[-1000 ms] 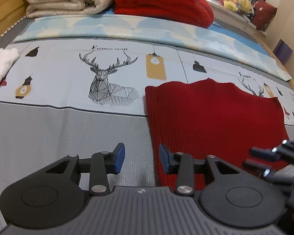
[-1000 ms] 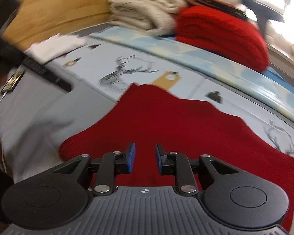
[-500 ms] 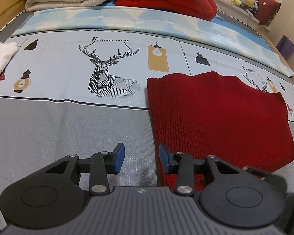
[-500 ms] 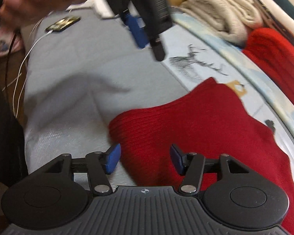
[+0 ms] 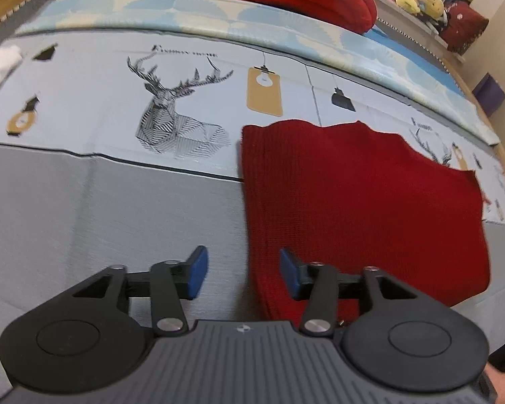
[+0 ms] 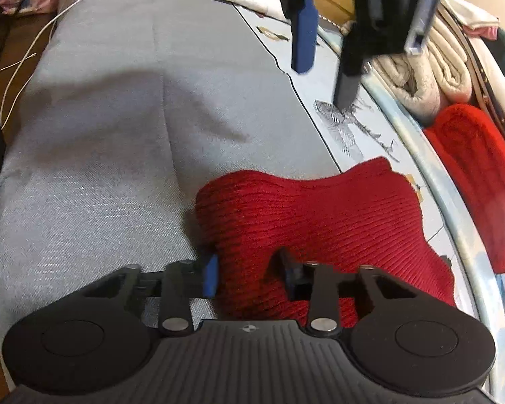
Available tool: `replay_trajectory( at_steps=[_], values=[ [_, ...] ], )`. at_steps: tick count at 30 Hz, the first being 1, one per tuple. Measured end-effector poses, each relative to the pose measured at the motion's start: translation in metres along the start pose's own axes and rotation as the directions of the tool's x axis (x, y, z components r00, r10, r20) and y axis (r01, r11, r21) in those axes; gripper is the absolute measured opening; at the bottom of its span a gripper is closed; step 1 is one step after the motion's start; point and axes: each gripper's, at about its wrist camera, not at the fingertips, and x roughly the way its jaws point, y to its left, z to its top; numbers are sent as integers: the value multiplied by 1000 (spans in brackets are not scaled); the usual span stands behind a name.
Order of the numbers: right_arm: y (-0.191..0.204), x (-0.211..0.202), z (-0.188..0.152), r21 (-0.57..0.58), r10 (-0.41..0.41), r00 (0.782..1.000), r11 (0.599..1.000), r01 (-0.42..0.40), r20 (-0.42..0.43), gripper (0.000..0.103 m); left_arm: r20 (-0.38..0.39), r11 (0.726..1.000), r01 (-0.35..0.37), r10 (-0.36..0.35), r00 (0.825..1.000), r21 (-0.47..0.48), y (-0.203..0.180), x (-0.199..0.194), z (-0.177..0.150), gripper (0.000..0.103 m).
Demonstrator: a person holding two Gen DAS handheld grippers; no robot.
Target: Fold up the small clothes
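Where grey bedspread (image 6: 111, 155) lies bare, red knit's (image 6: 306, 212) bunched edge

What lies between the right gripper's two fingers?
In the right wrist view, a bunched edge of the red knit garment sits between the right gripper's fingers, not clamped.

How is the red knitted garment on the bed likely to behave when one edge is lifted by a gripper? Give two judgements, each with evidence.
The red knitted garment is probably floppy: it bunches between the right gripper fingers rather than staying flat. Its ribbed knit likely grips, not slips. The left gripper hangs open, so the unheld side would probably sag.
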Motion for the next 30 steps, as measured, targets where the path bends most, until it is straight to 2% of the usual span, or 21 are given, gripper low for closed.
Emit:
replay_trajectory(
  at_steps=[1,2,3,6,8,12,15,20,22,23,24,25,26,27,30],
  values=[
    [-4,-6,1,18,-3,1000,1000,3,15,20,-8,1000,13,-13,1000,-9,-2,1,1,68],
    [-9,-10,3,40,-5,1000,999,4,30,18,-11,1000,22,-22,1000,-18,-4,2,2,80],
    [-16,-18,4,75,-9,999,997,5,49,17,-13,999,34,-34,999,-32,-5,4,5,86],
    [-38,-44,3,171,-34,994,985,16,105,16,-30,988,107,-111,993,-111,-6,10,12,87],
    [-50,-61,-1,217,-58,989,976,26,138,16,-56,968,169,-182,982,-187,-6,20,17,89],
    [-65,-89,-15,280,-92,978,959,38,185,15,-100,938,240,-271,957,-252,-18,41,22,89],
    [-72,-106,-26,320,-89,974,947,18,209,15,-134,921,268,-315,940,-283,-31,60,24,89],
    [-71,-125,-43,308,-64,969,951,-13,239,15,-171,915,276,-334,927,-295,-51,88,25,87],
    [-69,-130,-47,298,-50,969,954,-25,241,15,-177,923,256,-314,933,-287,-56,96,27,82],
    [-69,-132,-49,297,-46,969,955,-29,243,15,-180,928,243,-300,937,-282,-58,98,27,75],
    [-69,-132,-49,299,-43,969,954,-33,245,15,-185,934,226,-282,941,-276,-58,100,27,61],
    [-70,-132,-48,305,-41,969,952,-37,245,15,-189,942,205,-260,947,-266,-57,101,26,53],
    [-71,-132,-47,312,-37,969,949,-43,246,15,-188,947,190,-243,952,-260,-55,100,26,37],
    [-73,-132,-45,318,-34,969,947,-47,246,15,-179,945,193,-245,953,-265,-51,99,25,32],
    [-74,-129,-35,326,-14,965,943,-74,262,15,-135,943,214,-254,958,-254,-43,87,24,28]
  ],
)
